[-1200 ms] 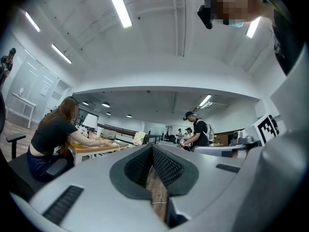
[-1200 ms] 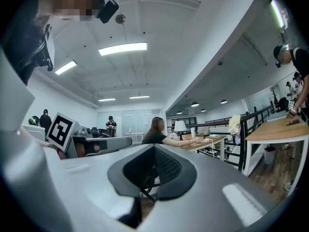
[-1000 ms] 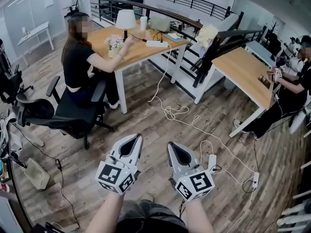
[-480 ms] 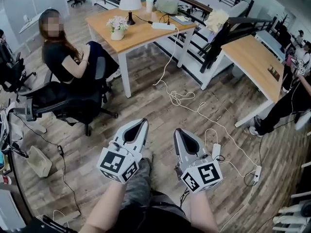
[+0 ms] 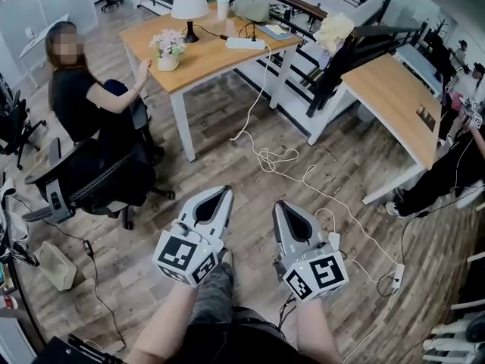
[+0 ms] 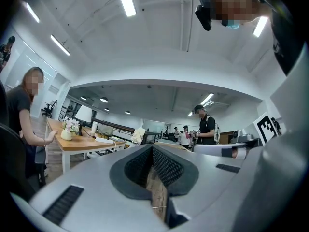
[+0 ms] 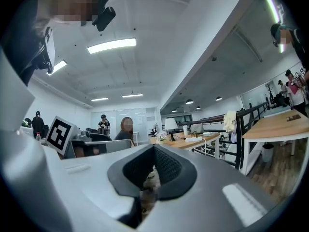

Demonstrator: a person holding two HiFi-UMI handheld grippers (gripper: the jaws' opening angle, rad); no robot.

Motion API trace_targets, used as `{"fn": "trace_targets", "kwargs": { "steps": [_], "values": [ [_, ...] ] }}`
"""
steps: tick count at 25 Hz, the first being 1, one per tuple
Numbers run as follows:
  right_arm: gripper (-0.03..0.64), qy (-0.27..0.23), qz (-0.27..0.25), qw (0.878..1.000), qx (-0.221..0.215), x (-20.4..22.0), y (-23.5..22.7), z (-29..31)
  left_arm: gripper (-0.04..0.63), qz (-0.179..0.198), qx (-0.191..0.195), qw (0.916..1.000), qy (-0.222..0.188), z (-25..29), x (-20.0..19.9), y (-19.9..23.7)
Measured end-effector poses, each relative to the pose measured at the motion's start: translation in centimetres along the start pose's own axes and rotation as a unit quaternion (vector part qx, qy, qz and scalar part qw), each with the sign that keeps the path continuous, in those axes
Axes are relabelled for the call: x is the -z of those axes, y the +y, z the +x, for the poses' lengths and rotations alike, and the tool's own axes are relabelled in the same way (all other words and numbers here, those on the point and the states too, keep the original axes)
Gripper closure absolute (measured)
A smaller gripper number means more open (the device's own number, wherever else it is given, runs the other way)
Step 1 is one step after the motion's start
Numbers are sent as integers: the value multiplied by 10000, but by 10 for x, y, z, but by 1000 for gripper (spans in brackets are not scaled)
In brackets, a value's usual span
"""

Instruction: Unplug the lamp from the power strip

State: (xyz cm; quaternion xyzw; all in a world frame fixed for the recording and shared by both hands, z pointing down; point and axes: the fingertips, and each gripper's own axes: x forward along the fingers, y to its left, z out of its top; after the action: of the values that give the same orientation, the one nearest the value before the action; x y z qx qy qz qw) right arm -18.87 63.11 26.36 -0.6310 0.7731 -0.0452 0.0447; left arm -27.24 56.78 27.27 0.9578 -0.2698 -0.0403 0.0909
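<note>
The lamp (image 5: 189,2) with a white shade stands on the far wooden table (image 5: 201,63). Its black cord runs to a white power strip (image 5: 245,43) on the same tabletop. My left gripper (image 5: 223,192) and right gripper (image 5: 278,205) are held side by side over the wooden floor, well short of the table. Both are shut with nothing between the jaws. The left gripper view shows the lamp (image 6: 84,115) and power strip (image 6: 104,139) far beyond my left gripper (image 6: 152,148). In the right gripper view the lamp (image 7: 170,125) stands small beyond my right gripper (image 7: 154,148).
A seated person (image 5: 76,97) on a black office chair (image 5: 91,180) reaches toward a flower vase (image 5: 168,51) at the table's left. White cables (image 5: 273,161) trail across the floor to another strip (image 5: 398,277). A second wooden table (image 5: 394,105) stands at right.
The seated person has turned on the chair and stretched a hand to the table. The view has shifted a little over the floor. Both grippers keep their place and stay shut.
</note>
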Motion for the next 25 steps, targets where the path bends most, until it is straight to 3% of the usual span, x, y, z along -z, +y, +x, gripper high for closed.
{"fn": "trace_targets", "kwargs": {
  "steps": [13, 25],
  "values": [
    [609, -43, -35, 10000, 77, -24, -69, 97, 598, 47, 155, 9999, -11, 103, -25, 61],
    [609, -5, -11, 9999, 166, -20, -102, 158, 598, 71, 191, 9998, 47, 152, -26, 112]
  ]
}}
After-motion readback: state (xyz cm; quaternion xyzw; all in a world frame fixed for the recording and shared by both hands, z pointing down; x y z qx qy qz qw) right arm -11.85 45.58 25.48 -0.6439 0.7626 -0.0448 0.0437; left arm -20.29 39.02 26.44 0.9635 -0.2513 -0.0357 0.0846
